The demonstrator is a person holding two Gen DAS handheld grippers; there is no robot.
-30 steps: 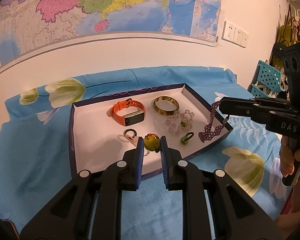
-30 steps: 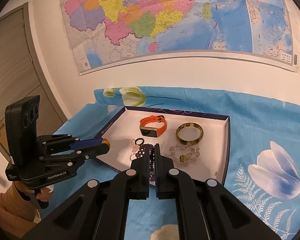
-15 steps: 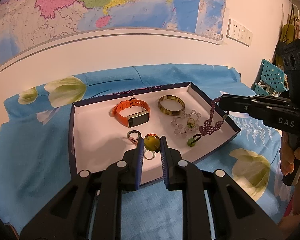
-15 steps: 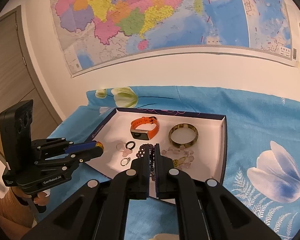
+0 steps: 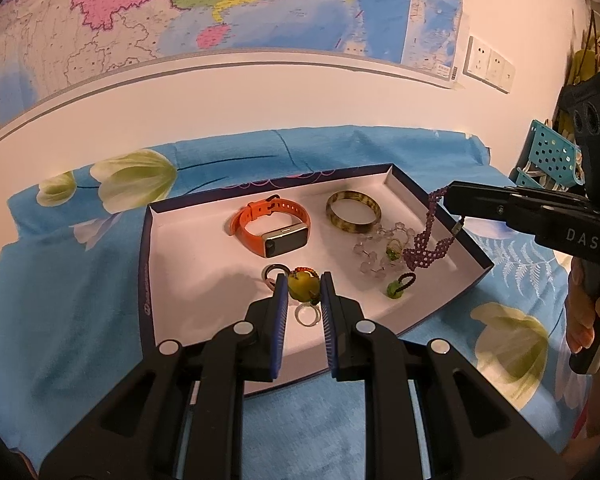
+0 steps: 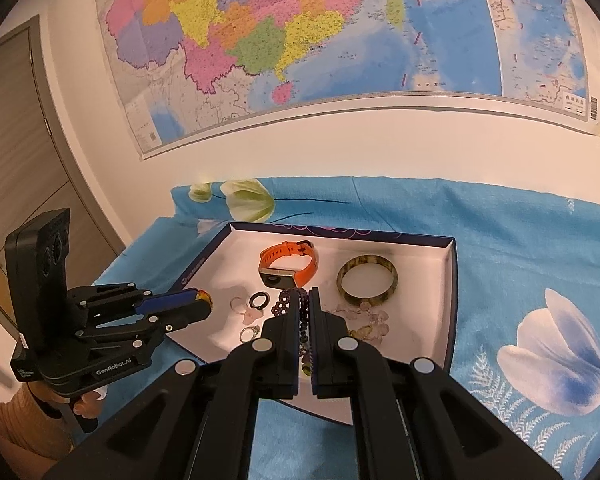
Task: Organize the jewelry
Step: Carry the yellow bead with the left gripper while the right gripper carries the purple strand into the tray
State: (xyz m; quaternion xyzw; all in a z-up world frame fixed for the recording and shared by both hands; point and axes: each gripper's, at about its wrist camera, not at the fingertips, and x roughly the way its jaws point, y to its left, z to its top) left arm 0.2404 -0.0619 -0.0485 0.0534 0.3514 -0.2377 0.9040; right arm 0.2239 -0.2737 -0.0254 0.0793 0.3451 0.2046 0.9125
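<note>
Purple beads of a woven beaded necklace (image 5: 427,241) dangle from the closed right gripper (image 5: 450,197) above the shallow white tray with a dark rim (image 5: 145,264); in the right wrist view the strand (image 6: 300,322) is mostly hidden between the pressed fingers. The left gripper (image 5: 304,287) pinches a yellow-green bead charm (image 5: 303,285), seen in that view only as a coloured speck at the tips. Inside lie one orange smartwatch (image 5: 274,228), one mottled bangle (image 5: 353,212), one clear crystal bracelet (image 5: 380,248), one dark ring (image 5: 275,270).

Orange watch (image 5: 274,226), mottled brown bangle (image 5: 353,213), purple beads (image 5: 428,242).
</note>
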